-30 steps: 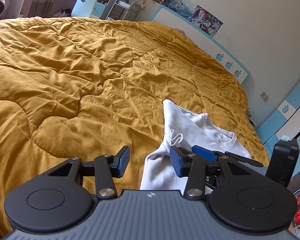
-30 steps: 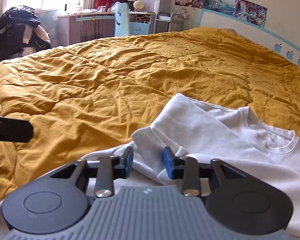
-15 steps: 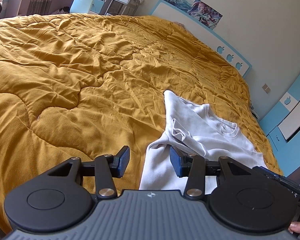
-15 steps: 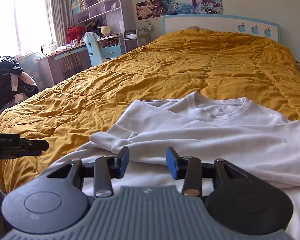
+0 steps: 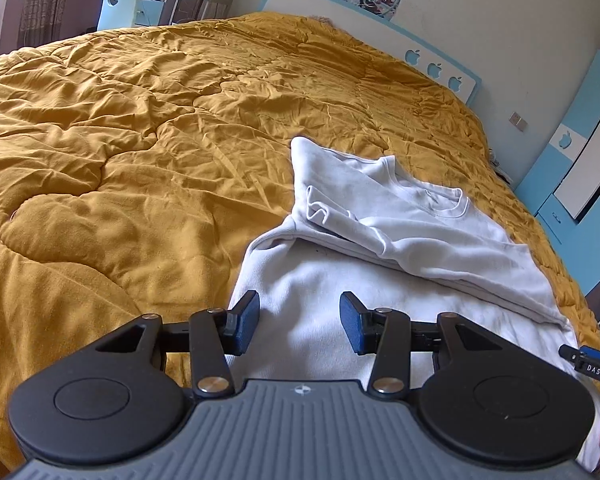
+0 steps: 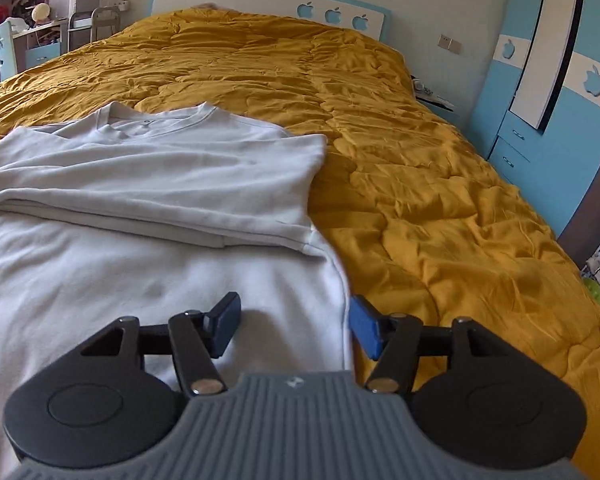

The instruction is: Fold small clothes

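Note:
A white long-sleeved top [image 5: 380,264] lies on the mustard quilt [image 5: 120,140], collar toward the headboard, with its sleeves folded across the chest. My left gripper [image 5: 299,322] is open and empty over the top's lower left part. My right gripper [image 6: 294,326] is open and empty, straddling the top's [image 6: 160,220] lower right side edge. The right gripper's tip [image 5: 588,364] shows at the right edge of the left wrist view.
The quilt [image 6: 420,184] covers the whole bed. A white and blue headboard [image 6: 268,4] stands at the far end. A blue wardrobe [image 6: 540,92] stands to the right of the bed. A desk and chair [image 5: 116,0] are at the far left.
My right gripper has swung from the left sleeve area across to the top's right side edge. My left gripper has moved right, over the lower body of the top. Both stayed open.

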Tool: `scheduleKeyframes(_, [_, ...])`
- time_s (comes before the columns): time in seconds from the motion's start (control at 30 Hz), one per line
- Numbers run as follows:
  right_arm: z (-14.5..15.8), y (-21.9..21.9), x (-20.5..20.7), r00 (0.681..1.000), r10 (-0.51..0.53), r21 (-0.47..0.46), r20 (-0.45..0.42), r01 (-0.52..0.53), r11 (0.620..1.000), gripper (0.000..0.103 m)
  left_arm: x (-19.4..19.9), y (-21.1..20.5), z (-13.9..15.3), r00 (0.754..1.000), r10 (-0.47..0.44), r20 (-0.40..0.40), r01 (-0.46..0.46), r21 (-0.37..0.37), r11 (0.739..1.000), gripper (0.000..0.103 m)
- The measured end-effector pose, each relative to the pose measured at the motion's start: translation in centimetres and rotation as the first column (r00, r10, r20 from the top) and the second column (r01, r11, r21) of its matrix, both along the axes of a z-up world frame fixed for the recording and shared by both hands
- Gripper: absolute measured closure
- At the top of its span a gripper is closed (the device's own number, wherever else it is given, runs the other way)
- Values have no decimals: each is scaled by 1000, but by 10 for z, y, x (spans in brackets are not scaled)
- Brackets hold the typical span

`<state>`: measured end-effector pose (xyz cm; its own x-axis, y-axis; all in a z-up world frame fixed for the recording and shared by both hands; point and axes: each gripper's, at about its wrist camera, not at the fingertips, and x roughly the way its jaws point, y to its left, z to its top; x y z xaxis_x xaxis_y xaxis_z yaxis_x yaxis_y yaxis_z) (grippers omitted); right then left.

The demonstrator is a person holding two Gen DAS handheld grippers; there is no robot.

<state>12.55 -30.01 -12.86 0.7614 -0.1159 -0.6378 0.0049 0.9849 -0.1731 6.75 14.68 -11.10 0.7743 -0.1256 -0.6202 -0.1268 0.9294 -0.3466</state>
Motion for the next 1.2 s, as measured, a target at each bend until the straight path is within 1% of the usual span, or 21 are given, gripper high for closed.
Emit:
scheduleKeyframes(0.07, [-5,0,10,999,-1,-63,40,3,998,45,-1,-5,-1,1000,10,-4,-10,38,999,52])
scheduleKeyframes(0.1, [-8,1,17,999,4,-93,41,0,996,45,-2,-8,-2,1000,15,-2,-15,60,998,52])
scheduleKeyframes(0.17, [-13,7,31,999,36,-138,35,-31,990,48,-2,-12,-4,1000,18,-3,-17,84,996,52])
scheduleKeyframes(0.2, [-15,9,36,998,53,-152,35,-47,987,51,-1,-13,-5,1000,18,-6,-18,95,995,52])
scheduleKeyframes(0.23, [-16,13,41,997,76,-164,32,-69,984,65,-1,-14,-6,1000,18,-9,-17,103,995,52])
scheduleKeyframes(0.27, [-17,14,44,996,91,-166,23,-86,982,74,0,-15,-6,1000,18,-11,-17,112,994,52])
scheduleKeyframes(0.3, [-18,15,46,996,92,-166,17,-88,982,90,1,-16,-6,1000,19,-12,-18,118,993,52])
scheduleKeyframes(0.33, [-19,15,47,997,75,-173,23,-70,983,96,1,-16,-7,1000,19,-12,-17,124,992,52])
scheduleKeyframes(0.37, [-20,12,46,998,52,-167,41,-45,985,98,1,-17,-7,1000,17,-11,-16,128,992,52])
scheduleKeyframes(0.43, [-22,1,43,998,-24,-115,65,31,993,101,2,-18,-7,1000,14,-10,-12,134,991,52])
scheduleKeyframes(0.47, [-22,-9,41,996,-57,-48,65,60,997,101,2,-18,-7,1000,12,-11,-10,135,991,52])
scheduleKeyframes(0.53, [-22,-21,41,993,-103,40,60,101,994,102,3,-17,-7,1000,6,-17,-4,138,990,52])
scheduleKeyframes(0.6, [-21,-25,42,991,-120,79,54,116,990,102,2,-16,-7,1000,3,-18,-1,134,991,52])
scheduleKeyframes(0.7, [-21,-23,43,993,-114,73,41,111,991,101,2,-13,-7,1000,2,-23,1,121,993,52])
scheduleKeyframes(0.77, [-16,-25,39,993,-112,100,29,109,989,96,2,-13,-4,1000,1,-31,3,122,993,52])
scheduleKeyframes(0.83, [-11,-28,33,993,-113,146,25,108,983,81,1,-13,-1,999,6,-40,-1,120,993,52])
scheduleKeyframes(0.9, [-6,-34,23,994,-113,206,4,109,972,69,2,-12,0,998,16,-55,-10,107,994,52])
scheduleKeyframes(0.97, [-1,-38,12,994,-105,252,-18,106,962,65,0,-10,1,998,18,-64,-13,88,996,52])
scheduleKeyframes(1.03, [4,-42,-5,995,-87,295,-48,97,951,56,-3,-10,4,997,18,-71,-12,84,996,52])
scheduleKeyframes(1.1, [8,-45,-19,995,-67,321,-69,86,943,54,-6,-9,7,997,13,-77,-7,79,997,52])
scheduleKeyframes(1.2, [16,-49,-44,995,-29,354,-97,62,933,48,-11,-8,12,996,9,-83,-2,84,996,52])
